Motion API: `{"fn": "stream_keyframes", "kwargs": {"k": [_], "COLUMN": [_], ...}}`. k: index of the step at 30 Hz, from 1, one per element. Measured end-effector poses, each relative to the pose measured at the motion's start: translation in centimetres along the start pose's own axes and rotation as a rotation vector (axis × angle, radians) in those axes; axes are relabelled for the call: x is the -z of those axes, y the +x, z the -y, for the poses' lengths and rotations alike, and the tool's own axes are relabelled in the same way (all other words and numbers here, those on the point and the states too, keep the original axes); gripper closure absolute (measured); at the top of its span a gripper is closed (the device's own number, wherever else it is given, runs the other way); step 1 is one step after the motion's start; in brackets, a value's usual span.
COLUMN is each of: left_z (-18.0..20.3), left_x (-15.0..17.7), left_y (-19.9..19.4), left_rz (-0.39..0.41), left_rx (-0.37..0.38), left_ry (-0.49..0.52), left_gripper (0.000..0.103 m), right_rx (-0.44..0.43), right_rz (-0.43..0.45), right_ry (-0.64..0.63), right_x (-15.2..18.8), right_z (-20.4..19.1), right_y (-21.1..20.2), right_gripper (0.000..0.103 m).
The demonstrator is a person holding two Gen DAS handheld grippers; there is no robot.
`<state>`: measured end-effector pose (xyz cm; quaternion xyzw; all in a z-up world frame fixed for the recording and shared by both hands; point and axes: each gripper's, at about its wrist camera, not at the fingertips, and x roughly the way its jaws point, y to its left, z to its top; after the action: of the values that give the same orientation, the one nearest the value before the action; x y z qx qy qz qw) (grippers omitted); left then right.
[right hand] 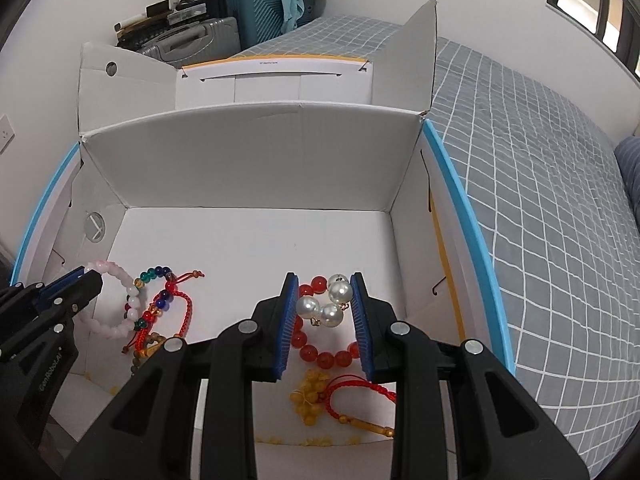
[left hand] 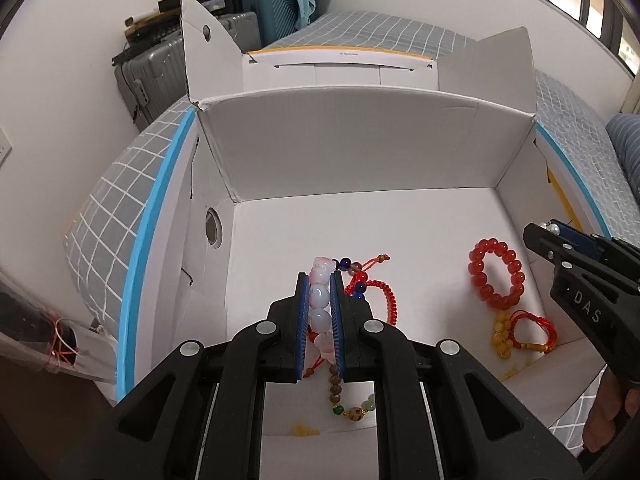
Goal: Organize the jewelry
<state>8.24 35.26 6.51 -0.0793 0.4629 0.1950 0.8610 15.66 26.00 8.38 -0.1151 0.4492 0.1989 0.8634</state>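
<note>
Bare box floor (right hand: 256, 240) behind bracelets (right hand: 160, 304)

Bracelets (right hand: 168, 308) lie in box (right hand: 256, 160) on bed (right hand: 520, 160).

The right gripper (right hand: 325, 312) hangs inside a white cardboard box (right hand: 248, 152), its blue pads closed on a cluster of white pearl beads (right hand: 326, 304). Directly beneath it lies a red bead bracelet (right hand: 320, 354), and nearer the camera a yellow bead piece (right hand: 310, 400) with a red cord loop (right hand: 356, 398). Off to its left, the left gripper (right hand: 86, 278) clasps a pale pink bead bracelet (right hand: 120, 304) beside multicoloured beads on red cord (right hand: 168, 300).
</note>
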Motion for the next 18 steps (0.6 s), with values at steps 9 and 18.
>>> {"fn": "stream_keyframes", "kwargs": {"k": [9,18], "left_z": [0.2,0.1], "left_x": [-0.1,2.1], "left_y": [-2.0,-6.5], "left_rz": [0.032,0.106], "left_rx": [-0.009,0.002], "left_ry": [-0.009,-0.020], "left_gripper": [0.066,0.045], "right_rx": [-0.009,-0.024], "right_rz": [0.026,0.107], "right_ry": [0.012,0.043], "right_x": [0.2,1.2], "right_z": [0.3,1.1], "right_y": [-1.4,-5.9], "right_gripper": [0.058,0.027]}}
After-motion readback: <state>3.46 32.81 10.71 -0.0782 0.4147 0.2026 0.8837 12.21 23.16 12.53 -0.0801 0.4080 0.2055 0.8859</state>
